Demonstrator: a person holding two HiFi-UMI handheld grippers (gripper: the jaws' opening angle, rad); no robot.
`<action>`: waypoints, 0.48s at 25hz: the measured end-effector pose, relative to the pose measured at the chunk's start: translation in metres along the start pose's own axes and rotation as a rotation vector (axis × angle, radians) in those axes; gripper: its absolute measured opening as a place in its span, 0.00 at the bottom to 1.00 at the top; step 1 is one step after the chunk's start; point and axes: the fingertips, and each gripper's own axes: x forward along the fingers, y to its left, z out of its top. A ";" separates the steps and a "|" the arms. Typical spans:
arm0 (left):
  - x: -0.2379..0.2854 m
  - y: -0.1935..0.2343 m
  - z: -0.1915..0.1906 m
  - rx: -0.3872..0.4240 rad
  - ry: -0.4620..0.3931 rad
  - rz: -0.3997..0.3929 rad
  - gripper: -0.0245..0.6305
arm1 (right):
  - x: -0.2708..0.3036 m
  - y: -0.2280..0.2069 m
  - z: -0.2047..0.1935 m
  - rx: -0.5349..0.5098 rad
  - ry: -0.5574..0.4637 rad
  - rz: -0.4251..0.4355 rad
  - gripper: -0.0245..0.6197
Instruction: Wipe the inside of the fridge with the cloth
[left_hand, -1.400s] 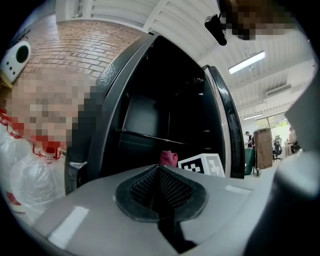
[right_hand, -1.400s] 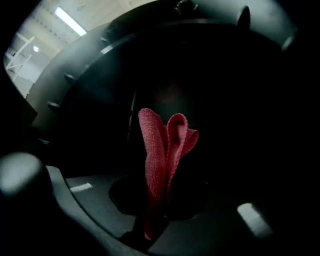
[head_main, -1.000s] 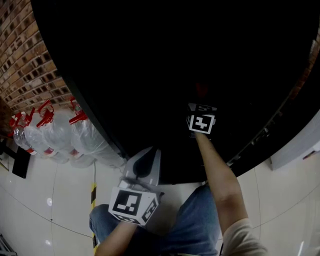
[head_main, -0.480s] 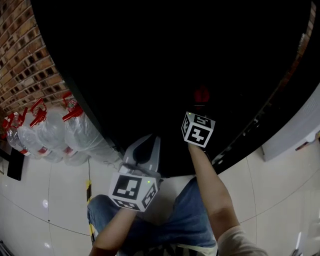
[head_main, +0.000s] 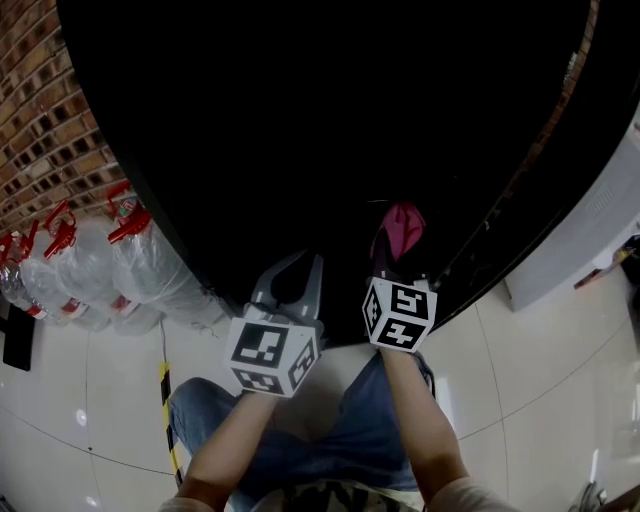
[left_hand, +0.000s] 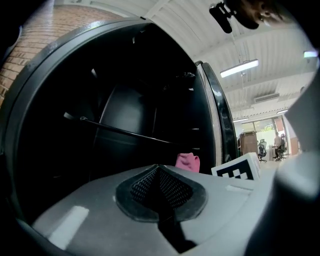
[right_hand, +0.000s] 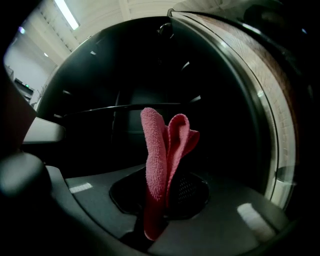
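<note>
The fridge (head_main: 300, 120) stands open, its dark inside filling the top of the head view. My right gripper (head_main: 398, 262) is at the fridge's front edge, shut on a pink cloth (head_main: 402, 228) that sticks up past its jaws. In the right gripper view the folded cloth (right_hand: 162, 150) stands upright from the gripper (right_hand: 160, 200), in front of a dark shelf. My left gripper (head_main: 296, 266) hangs beside it to the left, just outside the fridge; in its own view the gripper (left_hand: 159, 172) is shut with nothing in it. The cloth (left_hand: 188, 162) shows beyond it.
Large water bottles (head_main: 130, 270) with red caps stand on the tiled floor at the left, below a brick wall (head_main: 45, 130). The fridge door (left_hand: 217, 115) stands open at the right. A white unit (head_main: 590, 230) sits at the right. My knees (head_main: 340, 440) are below.
My right gripper has drawn back out of the fridge toward me, bringing the pink cloth into the light. The left gripper has stayed near the fridge's front edge.
</note>
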 end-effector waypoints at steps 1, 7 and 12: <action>0.001 -0.001 0.000 -0.002 0.001 -0.002 0.00 | -0.004 0.000 -0.001 -0.005 0.001 0.002 0.14; 0.002 0.003 -0.001 -0.006 0.001 0.013 0.00 | -0.008 0.000 -0.005 -0.004 0.004 0.011 0.14; 0.011 0.018 -0.006 -0.014 0.012 0.069 0.00 | 0.001 0.034 0.006 0.021 -0.019 0.129 0.14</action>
